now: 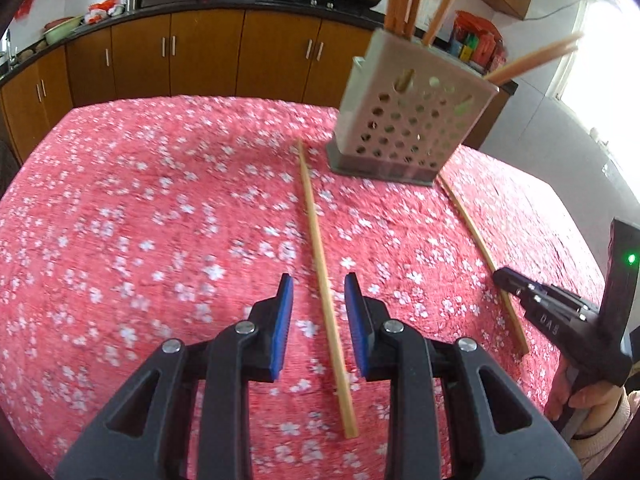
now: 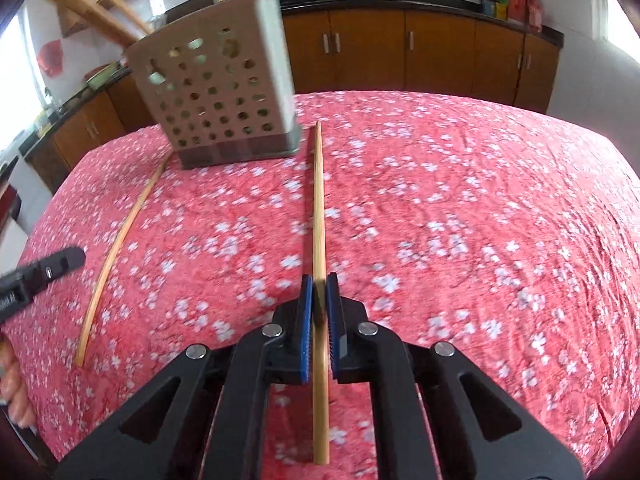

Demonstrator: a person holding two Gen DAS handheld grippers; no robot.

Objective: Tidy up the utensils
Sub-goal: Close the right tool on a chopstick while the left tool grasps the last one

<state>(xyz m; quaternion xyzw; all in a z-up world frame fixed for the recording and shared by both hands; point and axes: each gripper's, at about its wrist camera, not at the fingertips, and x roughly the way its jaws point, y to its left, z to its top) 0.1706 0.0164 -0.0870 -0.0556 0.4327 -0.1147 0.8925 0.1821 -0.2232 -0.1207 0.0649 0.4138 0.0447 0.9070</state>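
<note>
Had the right jaws pinched shut on the first chopstick (image 2: 319, 208), gripped toward its near end, with the shaft running straight ahead and apparently lying flat on the floral tablecloth (image 2: 460, 208). Held the left jaws part open astride the second chopstick (image 1: 320, 248), blue pads (image 1: 282, 320) clear of the wood on either side, gripping nothing.

Found the perforated chopstick holder (image 1: 404, 120) ahead of both jaws, standing on the worktop just past the far tips of the two loose chopsticks, to the right of the line of the left jaws and to the left of the line of the right. Saw several chopsticks already inside it, some upright and some leaning out over the rim.

Judged the step in hand as the pick-up of the last two loose chopsticks: one grasp made, the other only lined up.

Judged the next move as calling for a squeeze of the left jaws onto the wood, then a lift of both off the cloth, a swing to near upright, and a release over the open top of the holder. Expected thin sticks like these to pivot in the pads, so firm grips and slow tilts seemed wise.
</note>
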